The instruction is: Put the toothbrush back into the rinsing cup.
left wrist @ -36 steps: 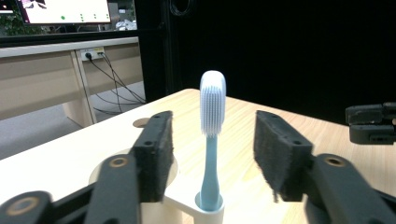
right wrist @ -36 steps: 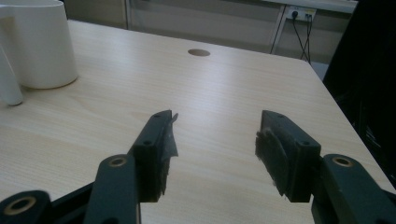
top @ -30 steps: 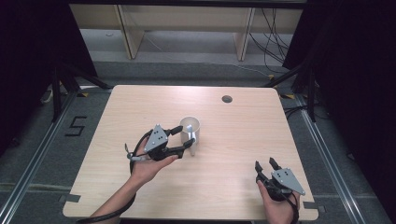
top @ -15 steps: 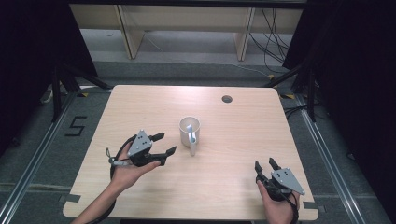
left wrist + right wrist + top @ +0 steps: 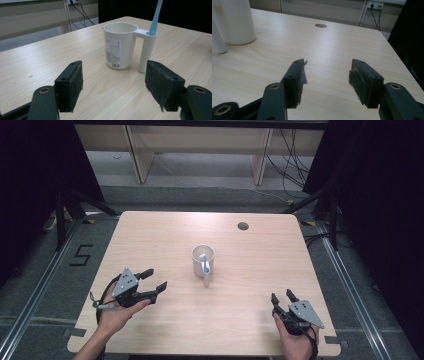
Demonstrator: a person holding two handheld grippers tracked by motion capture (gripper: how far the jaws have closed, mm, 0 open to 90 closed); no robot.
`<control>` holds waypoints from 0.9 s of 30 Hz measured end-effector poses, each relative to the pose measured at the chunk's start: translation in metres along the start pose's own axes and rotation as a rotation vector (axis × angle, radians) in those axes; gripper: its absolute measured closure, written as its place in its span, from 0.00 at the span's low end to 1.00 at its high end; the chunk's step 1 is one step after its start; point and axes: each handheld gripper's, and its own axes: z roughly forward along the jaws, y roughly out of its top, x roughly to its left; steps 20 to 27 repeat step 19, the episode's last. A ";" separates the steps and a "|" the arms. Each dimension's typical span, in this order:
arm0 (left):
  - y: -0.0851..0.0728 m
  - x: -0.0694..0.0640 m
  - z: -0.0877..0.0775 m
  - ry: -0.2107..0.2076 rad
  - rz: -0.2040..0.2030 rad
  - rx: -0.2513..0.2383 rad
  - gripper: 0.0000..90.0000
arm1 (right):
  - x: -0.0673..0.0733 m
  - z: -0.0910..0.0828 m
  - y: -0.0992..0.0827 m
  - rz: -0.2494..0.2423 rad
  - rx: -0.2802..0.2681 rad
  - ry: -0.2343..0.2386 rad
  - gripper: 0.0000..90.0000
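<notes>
Jaws apart over pale wooden table (image 5: 150, 235), dark curtains (image 5: 30, 180) around

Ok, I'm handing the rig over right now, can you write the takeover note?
Left gripper: open, nothing between its fingers, off the cup's left side; its jaws have just been opening.
Right gripper: open, empty, near the table's front right corner.
Cup: upright mid-table, free of both grippers, with a blue toothbrush standing in the hole of its handle.
Done: toothbrush sits in the handle, cup is let go.
Left: nothing obvious; probably just pull both grippers back and check the toothbrush stays put.
</notes>
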 end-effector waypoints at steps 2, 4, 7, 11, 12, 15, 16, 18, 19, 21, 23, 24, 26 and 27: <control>-0.007 0.002 -0.006 0.019 0.008 0.004 0.33 | -0.003 0.001 0.000 -0.042 -0.015 -0.001 0.51; -0.012 0.004 -0.010 0.031 0.005 -0.002 0.33 | -0.003 0.001 0.000 -0.026 -0.005 0.011 0.51; -0.019 0.009 -0.016 0.043 -0.007 -0.026 0.33 | -0.003 0.001 0.000 -0.030 -0.005 0.010 0.51; -0.027 0.011 -0.023 0.070 -0.038 -0.018 0.33 | -0.003 0.001 -0.001 -0.045 -0.004 0.010 0.51; -0.032 0.012 -0.026 0.079 -0.054 -0.021 0.33 | -0.003 0.001 -0.001 -0.036 -0.003 0.013 0.51; -0.038 0.015 -0.028 0.079 -0.073 -0.048 0.33 | -0.002 0.002 -0.001 -0.050 -0.014 0.010 0.51; -0.041 0.016 -0.030 0.092 -0.100 -0.054 0.33 | -0.001 0.001 0.000 -0.035 0.004 0.010 0.50; -0.045 0.017 -0.032 0.101 -0.109 -0.067 0.33 | -0.002 0.004 0.000 -0.048 -0.009 0.038 0.49; -0.045 0.017 -0.032 0.101 -0.109 -0.067 0.33 | -0.001 0.003 0.000 -0.044 0.005 0.028 0.49; -0.045 0.017 -0.032 0.101 -0.109 -0.067 0.33 | -0.001 0.003 0.000 -0.044 0.005 0.028 0.49; -0.045 0.017 -0.032 0.101 -0.109 -0.067 0.33 | -0.001 0.003 0.000 -0.044 0.005 0.028 0.49; -0.045 0.017 -0.032 0.101 -0.109 -0.067 0.33 | -0.001 0.003 0.000 -0.044 0.005 0.028 0.49; -0.045 0.017 -0.032 0.101 -0.109 -0.067 0.33 | -0.001 0.003 0.000 -0.044 0.005 0.028 0.49; -0.045 0.017 -0.032 0.101 -0.109 -0.067 0.33 | -0.001 0.003 0.000 -0.044 0.005 0.028 0.49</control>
